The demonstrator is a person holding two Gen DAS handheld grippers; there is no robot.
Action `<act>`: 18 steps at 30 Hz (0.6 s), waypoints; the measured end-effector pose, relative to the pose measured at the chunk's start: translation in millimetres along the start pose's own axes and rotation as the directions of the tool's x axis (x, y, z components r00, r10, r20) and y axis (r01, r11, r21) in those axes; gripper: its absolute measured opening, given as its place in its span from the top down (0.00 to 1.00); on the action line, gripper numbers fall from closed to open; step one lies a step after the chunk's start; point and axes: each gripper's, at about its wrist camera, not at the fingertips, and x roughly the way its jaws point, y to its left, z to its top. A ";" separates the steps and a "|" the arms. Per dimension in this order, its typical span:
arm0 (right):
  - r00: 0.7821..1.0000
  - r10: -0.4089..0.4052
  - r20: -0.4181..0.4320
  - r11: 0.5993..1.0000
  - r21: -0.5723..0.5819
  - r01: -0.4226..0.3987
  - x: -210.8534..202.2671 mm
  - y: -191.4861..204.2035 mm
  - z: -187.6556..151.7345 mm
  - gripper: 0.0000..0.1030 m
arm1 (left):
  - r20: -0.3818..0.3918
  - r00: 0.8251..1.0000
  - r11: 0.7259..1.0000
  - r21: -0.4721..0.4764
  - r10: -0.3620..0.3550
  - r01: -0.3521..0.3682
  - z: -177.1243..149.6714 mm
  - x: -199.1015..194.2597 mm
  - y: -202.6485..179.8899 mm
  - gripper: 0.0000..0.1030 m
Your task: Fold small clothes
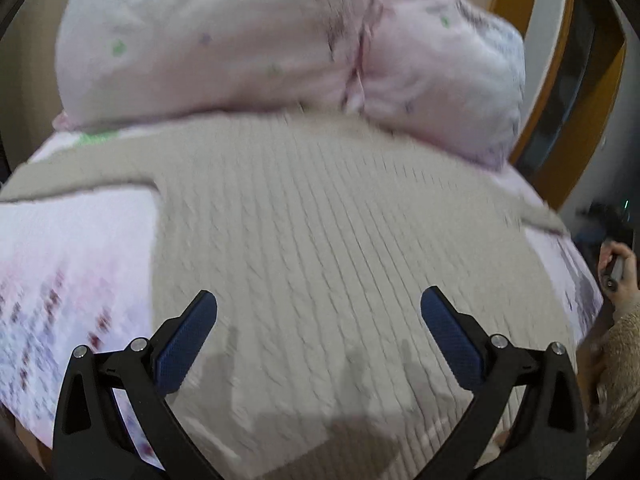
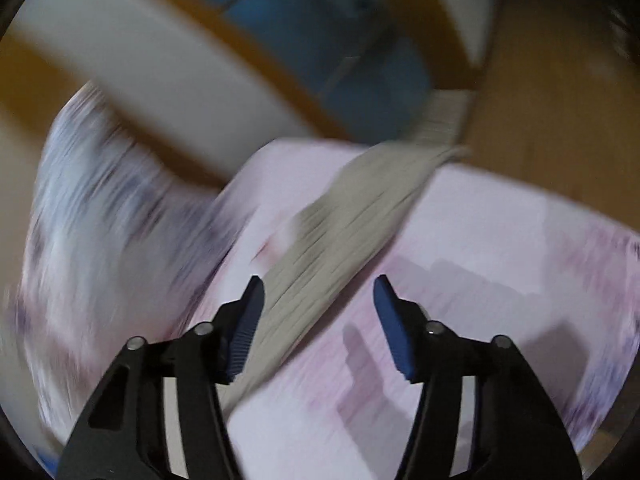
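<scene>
A beige cable-knit sweater (image 1: pixel 320 220) is seen spread flat across the bed, and most of the left wrist view is filled by its ribbed body. The left gripper (image 1: pixel 319 312) is held just above the knit with its blue pads (image 1: pixel 188 344) spread wide, and nothing is gripped between them. A pink patterned sheet (image 1: pixel 68 260) is exposed to the left of the sweater, and a pale pink pillow (image 1: pixel 248 36) is piled at the far edge, where the top of the knit is met by it. At the right border a hand (image 1: pixel 618 276) is glimpsed around a dark handle. In the right wrist view everything is heavily smeared by motion blur. There the right gripper (image 2: pixel 319 300) is shown with its jaws parted, and a long beige sleeve (image 2: pixel 344 232) is laid diagonally over the pink sheet (image 2: pixel 480 240), running between the blue pads (image 2: pixel 394 332) toward the far bed edge. Whether the sleeve is touched by the left pad cannot be told. A wooden frame (image 2: pixel 280 92) and a wooden floor (image 2: pixel 560 120) are made out beyond the bed.
</scene>
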 end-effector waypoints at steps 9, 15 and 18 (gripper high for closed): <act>0.999 0.040 0.020 0.967 0.249 -0.044 46.2 -52.6 49.6 0.70 | 0.106 0.992 0.979 -0.200 0.068 -0.046 38.3 -10.5 70.8 0.01; 0.998 -0.038 0.048 0.980 0.195 0.028 49.6 -42.9 62.3 0.93 | 0.175 0.960 0.949 -0.269 0.217 -0.165 46.9 -17.9 111.1 0.01; 0.984 -0.012 0.177 0.997 -0.074 0.026 22.5 26.5 47.9 0.93 | 0.159 0.949 0.937 -0.270 0.272 -0.223 50.6 -20.4 126.5 0.01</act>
